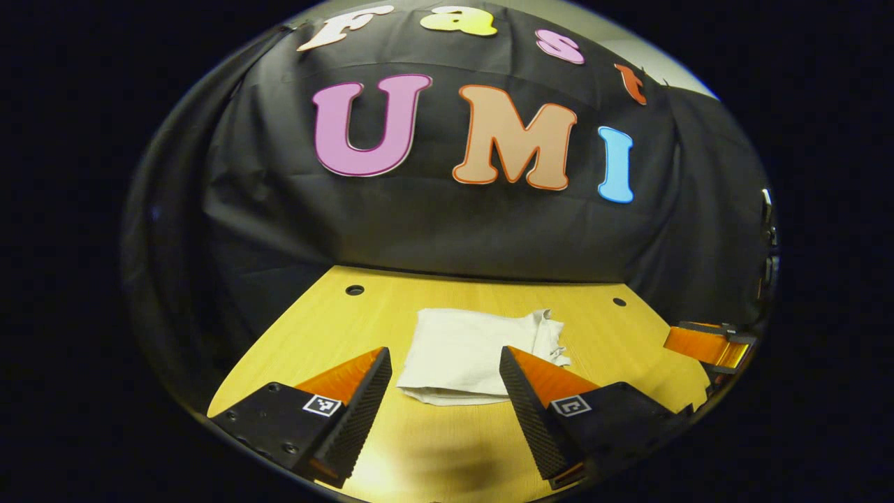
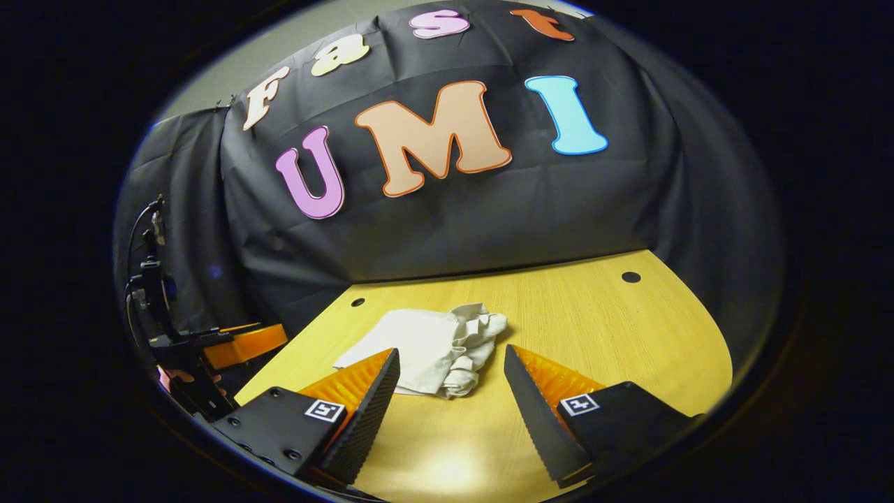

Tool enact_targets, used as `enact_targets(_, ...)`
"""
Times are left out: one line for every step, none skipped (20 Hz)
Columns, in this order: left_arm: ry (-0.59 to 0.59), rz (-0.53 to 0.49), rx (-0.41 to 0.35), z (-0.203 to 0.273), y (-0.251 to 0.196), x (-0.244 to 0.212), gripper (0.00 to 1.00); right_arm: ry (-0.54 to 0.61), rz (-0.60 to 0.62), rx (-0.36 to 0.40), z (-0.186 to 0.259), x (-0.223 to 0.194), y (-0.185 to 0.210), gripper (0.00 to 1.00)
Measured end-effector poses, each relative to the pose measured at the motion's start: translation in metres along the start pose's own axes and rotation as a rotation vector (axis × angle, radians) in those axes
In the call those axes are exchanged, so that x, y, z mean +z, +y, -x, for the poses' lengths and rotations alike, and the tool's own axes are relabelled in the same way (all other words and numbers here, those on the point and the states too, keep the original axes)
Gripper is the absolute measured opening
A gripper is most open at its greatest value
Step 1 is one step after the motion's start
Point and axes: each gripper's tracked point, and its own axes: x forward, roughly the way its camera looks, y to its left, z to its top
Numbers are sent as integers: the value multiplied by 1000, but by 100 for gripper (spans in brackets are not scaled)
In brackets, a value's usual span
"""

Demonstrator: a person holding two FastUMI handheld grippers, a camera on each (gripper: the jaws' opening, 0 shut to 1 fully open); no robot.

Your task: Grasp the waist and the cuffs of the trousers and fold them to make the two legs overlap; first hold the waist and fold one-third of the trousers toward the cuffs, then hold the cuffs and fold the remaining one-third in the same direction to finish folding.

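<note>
Pale, off-white trousers [image 1: 466, 356], folded into a compact bundle, lying flat on yellow wooden table [image 1: 447, 447] near the middle, closer to the black cloth wall [image 1: 447, 230] than to the near edge. Smooth flat layers on one side of the bundle, crumpled loose end [image 1: 552, 334] on the other side. Same bundle in right gripper view [image 2: 426, 349], with the wrinkled end [image 2: 482, 328] turned toward the right. Left gripper [image 1: 445, 363] above the table just in front of the trousers, fingers spread wide apart, nothing between them, not touching the cloth. Right gripper [image 2: 450, 363] also above the table, near the crumpled end, fingers spread wide too, holding nothing. Right gripper seen again at far right edge of left gripper view [image 1: 709, 346], well apart from the trousers. Left gripper seen at far left of right gripper view [image 2: 244, 346], beside the table edge. Small round holes [image 1: 355, 289] in the table top near the wall.
</note>
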Motion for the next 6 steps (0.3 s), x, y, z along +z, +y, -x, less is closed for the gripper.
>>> enact_targets(15, 16, 5, 4, 8, -5, 92, -1, -2, -15, 3, -3, 4, 96)
enact_targets(39, 32, 5, 8, 14, -13, 92, -3, -4, -27, 6, -5, 8, 96)
enact_targets(57, 48, -4, 10, 18, -22, 93, -7, -6, -42, 10, -7, 10, 96)
enact_targets(73, 64, -15, 12, 23, -29, 93, -5, -8, -61, 12, -10, 10, 96)
enact_targets(86, 78, -23, 9, 25, -34, 92, 3, -13, -81, 15, -15, 11, 96)
enact_targets(106, 93, -34, 10, 29, -41, 92, 7, -23, -97, 18, -18, 12, 96)
